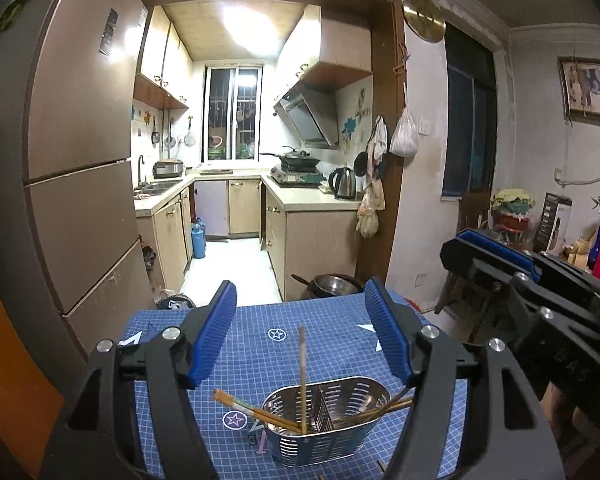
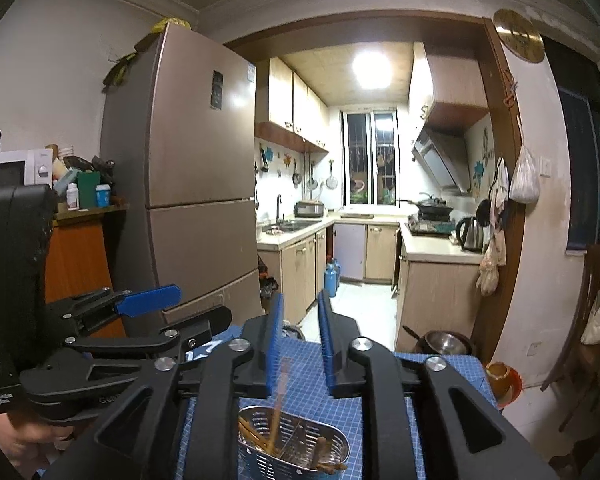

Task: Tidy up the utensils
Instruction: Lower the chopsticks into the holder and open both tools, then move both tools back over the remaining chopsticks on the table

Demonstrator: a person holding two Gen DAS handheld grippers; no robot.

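The left gripper [image 1: 300, 344] is held above the near part of a table with a blue grid cloth [image 1: 332, 320] and points a little downward, toward the kitchen doorway. Its two blue pads [image 1: 214, 336] stand wide apart and nothing is between them; they touch nothing. Below it, on the cloth, stands a perforated metal caddy [image 1: 328, 432] with a divider in the middle. Several wooden chopsticks [image 1: 260, 414] lie inside it: some lean out over the left rim, some over the right rim, and one chopstick [image 1: 302, 364] stands nearly upright in the left compartment. The right gripper [image 2: 300, 344] is almost level and is seen in the left view at the right side, higher than the table and beside the left one. Its jaws are only slightly apart, with a narrow gap. In the right view a blurred chopstick [image 2: 282, 384] shows in this gap, its lower end in the caddy [image 2: 292, 444]; whether the pads still touch it, I cannot tell, because of the blur. In the same view the left gripper [image 2: 188, 312] is at the left, turned sideways, and part of a hand [image 2: 24, 440] holds its handle low at the left edge.
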